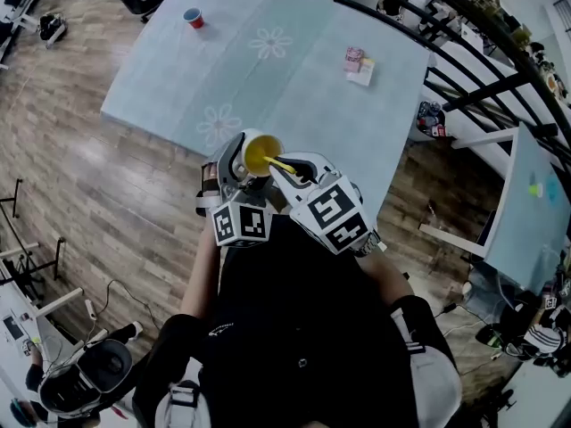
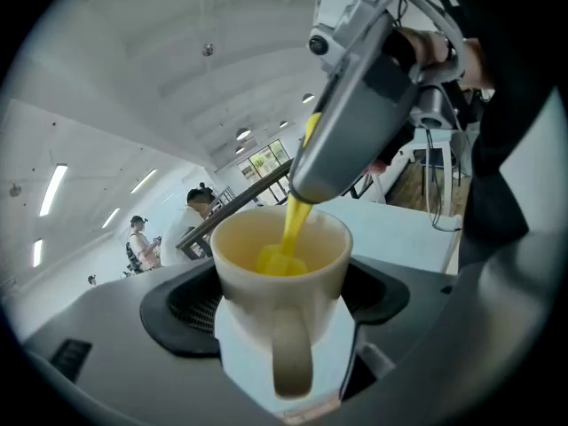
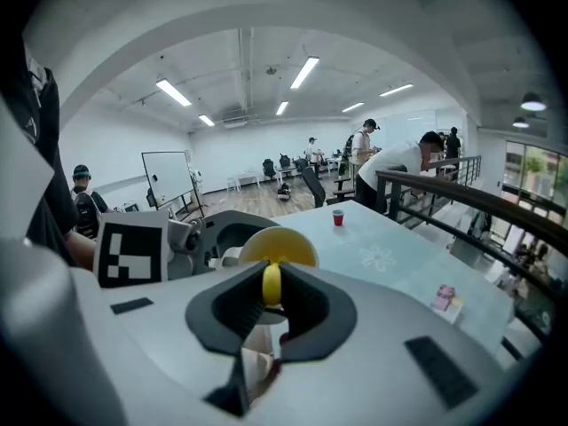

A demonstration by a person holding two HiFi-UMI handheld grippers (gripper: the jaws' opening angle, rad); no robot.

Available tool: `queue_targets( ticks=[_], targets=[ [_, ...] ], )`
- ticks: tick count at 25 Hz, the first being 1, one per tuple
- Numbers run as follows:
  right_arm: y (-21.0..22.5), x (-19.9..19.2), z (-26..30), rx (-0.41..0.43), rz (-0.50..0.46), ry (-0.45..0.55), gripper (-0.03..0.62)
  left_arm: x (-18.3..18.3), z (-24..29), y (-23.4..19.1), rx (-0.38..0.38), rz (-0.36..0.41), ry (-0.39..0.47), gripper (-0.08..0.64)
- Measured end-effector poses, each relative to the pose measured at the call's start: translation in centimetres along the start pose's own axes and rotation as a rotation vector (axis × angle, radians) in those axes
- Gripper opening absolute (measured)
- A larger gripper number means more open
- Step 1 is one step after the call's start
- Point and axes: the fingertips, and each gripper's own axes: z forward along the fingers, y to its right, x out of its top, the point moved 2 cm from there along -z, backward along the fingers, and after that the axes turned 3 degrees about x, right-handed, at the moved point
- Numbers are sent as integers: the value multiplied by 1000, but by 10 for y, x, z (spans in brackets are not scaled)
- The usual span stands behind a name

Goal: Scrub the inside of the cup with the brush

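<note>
While both tools are held over the near edge of the table (image 1: 303,69), the left gripper (image 1: 230,169) is clamped on the cup (image 2: 306,278), mouth up. The right gripper (image 1: 299,169) is closed on the yellow brush (image 2: 282,257), whose head is inside the cup. Scrubbing is judged in hand; the next move calls for sweeping the inner wall with the cup held steady.

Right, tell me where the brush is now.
In the left gripper view, the yellow brush sits centre frame, clamped in the right gripper, its head down inside the cup held by the left gripper.
</note>
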Motion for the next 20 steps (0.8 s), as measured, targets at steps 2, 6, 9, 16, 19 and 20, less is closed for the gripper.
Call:
queue_targets(
  ticks=[2,6,9,16,19,20],
  targets=[
    [4,5,1,-12,-12,5,40,4,1,5,-14,29,-2,402],
    [14,10,0,-51,-37,14,40,7,2,9,-29,63,-13,402],
    [24,2,1,-88,-46,-25,40,8,2,7,-22,71,-19,402],
    [27,-18,-1,-63,-9,-102,40,8,2,12,-31,76,-46,402],
    [23,-25,0,-26,5,-134,40,6,2,7,-19,84,-62,402],
    [20,-26,1,-3,13,-137,40,5,2,4,-16,93,-66,402]
  ],
)
